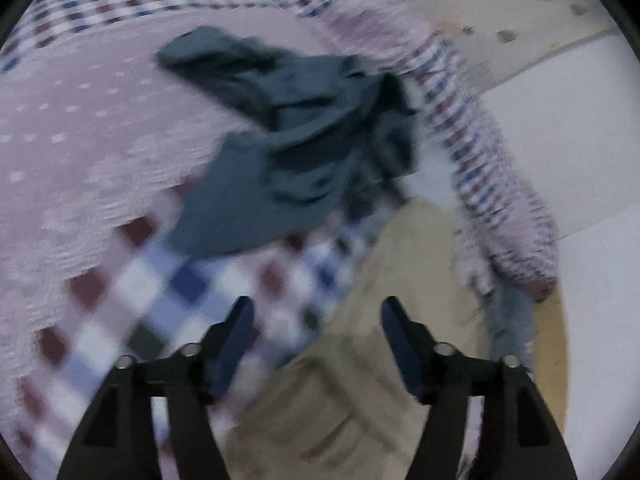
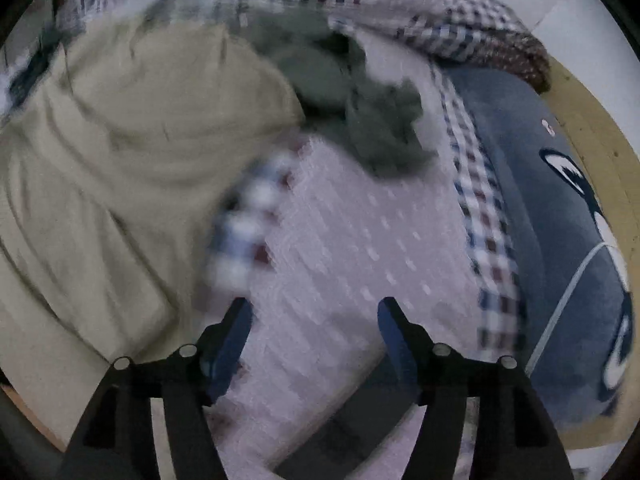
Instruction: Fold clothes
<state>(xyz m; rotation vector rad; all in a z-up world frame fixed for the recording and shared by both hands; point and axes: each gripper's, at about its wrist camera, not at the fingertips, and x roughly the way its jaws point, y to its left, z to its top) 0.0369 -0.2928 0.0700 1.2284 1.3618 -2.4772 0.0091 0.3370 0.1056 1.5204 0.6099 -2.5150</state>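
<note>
Dark garment (image 1: 288,140): crumpled on the bed (image 1: 72,152), far beyond both jaws.
Left gripper (image 1: 318,312): jaws wide apart, empty.
Right gripper (image 2: 316,312): jaws wide apart, empty.

Bed layout. Crumpled garment (image 1: 288,140) lies on the bedspread (image 1: 80,152), ahead of the left gripper (image 1: 317,316). Second garment (image 1: 360,360) lies nearer, under and right of that gripper, touching the first. In the right wrist view: second garment (image 2: 120,152) at left, crumpled garment (image 2: 360,112) behind it, cushion (image 2: 560,240) at right along the bed edge, right gripper (image 2: 314,316) over the bedspread between them.
</note>
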